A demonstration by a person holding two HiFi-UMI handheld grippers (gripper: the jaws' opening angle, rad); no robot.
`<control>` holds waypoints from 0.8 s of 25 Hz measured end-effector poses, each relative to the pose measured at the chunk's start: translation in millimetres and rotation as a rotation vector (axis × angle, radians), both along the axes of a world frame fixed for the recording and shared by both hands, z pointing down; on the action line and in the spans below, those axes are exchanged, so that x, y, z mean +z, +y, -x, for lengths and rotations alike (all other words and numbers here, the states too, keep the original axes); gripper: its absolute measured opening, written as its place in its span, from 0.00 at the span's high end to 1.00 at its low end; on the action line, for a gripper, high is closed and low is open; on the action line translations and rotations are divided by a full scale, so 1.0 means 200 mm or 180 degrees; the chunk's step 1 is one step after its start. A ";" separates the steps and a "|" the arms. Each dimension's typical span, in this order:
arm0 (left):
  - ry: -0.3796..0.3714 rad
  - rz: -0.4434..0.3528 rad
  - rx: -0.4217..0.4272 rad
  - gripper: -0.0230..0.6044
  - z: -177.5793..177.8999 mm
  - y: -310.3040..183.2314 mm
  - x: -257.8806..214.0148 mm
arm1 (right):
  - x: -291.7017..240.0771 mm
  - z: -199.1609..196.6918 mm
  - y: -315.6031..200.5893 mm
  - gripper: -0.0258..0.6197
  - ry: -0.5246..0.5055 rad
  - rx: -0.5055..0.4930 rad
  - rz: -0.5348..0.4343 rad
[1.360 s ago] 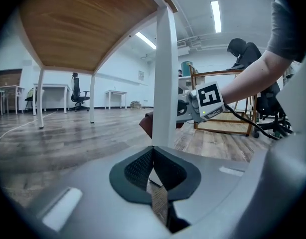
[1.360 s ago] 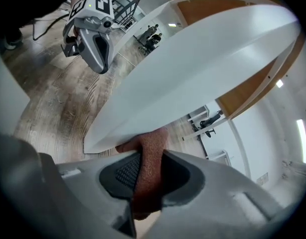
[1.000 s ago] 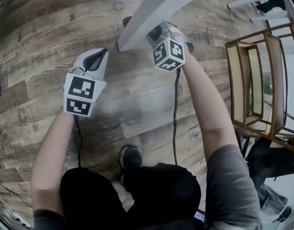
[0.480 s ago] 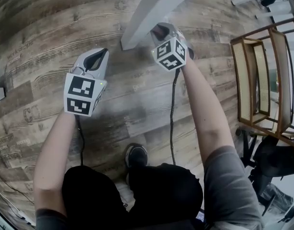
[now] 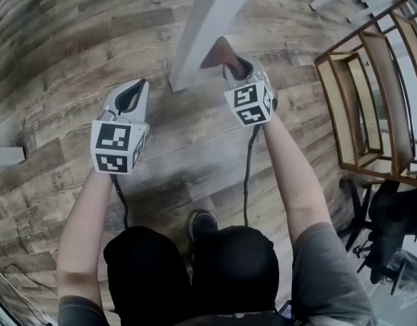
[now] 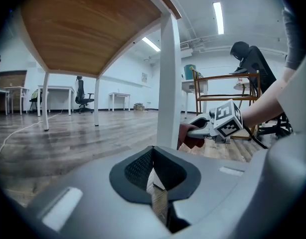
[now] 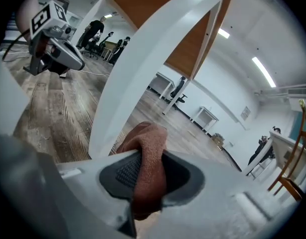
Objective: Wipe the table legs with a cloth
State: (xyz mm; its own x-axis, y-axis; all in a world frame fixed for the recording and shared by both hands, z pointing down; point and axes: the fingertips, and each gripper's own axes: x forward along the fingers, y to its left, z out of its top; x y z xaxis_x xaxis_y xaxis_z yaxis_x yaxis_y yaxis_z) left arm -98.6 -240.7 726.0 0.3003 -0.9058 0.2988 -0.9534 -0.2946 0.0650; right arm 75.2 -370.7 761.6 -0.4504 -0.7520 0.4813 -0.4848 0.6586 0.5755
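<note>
Clamps a rust-brown cloth [image 7: 145,168] between the jaws of the right gripper [image 5: 230,64], jaws closed on the bunched fabric, with a rounded fold poking out past the tips. Holds that cloth low on the right side of the white table leg [image 5: 203,32], close above the leg's foot on the wood-plank floor [image 5: 66,66]; looks pressed to the leg from the left gripper view, though cannot confirm contact. Carries nothing in the left gripper [image 5: 136,89]: jaws drawn together, pads meeting in a thin seam. Hangs left of the leg, near it but apart, tips pointing far. Trails a dark cable [image 5: 247,175] from the right gripper back toward the person. Shows, at the right edge of the head view, a wooden chair frame [image 5: 361,100] well apart from the leg. Shows the brown underside of the tabletop [image 6: 93,29] above the leg in the left gripper view.
</note>
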 end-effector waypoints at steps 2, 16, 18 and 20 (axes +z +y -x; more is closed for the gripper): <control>-0.0032 -0.0061 -0.0009 0.93 0.03 0.00 -0.10 | -0.08 -0.01 0.03 0.83 -0.0081 0.0045 0.0012; -0.0057 -0.0010 0.0078 0.93 -0.06 0.17 -0.89 | -0.79 -0.12 0.28 0.83 -0.0569 0.0577 0.0340; -0.0026 0.0001 0.0039 0.93 -0.08 0.22 -1.02 | -0.97 -0.13 0.32 0.83 -0.0721 0.0646 0.0376; 0.0019 0.0026 0.0029 0.93 -0.11 0.29 -1.16 | -1.15 -0.13 0.40 0.83 -0.0903 0.0696 0.0475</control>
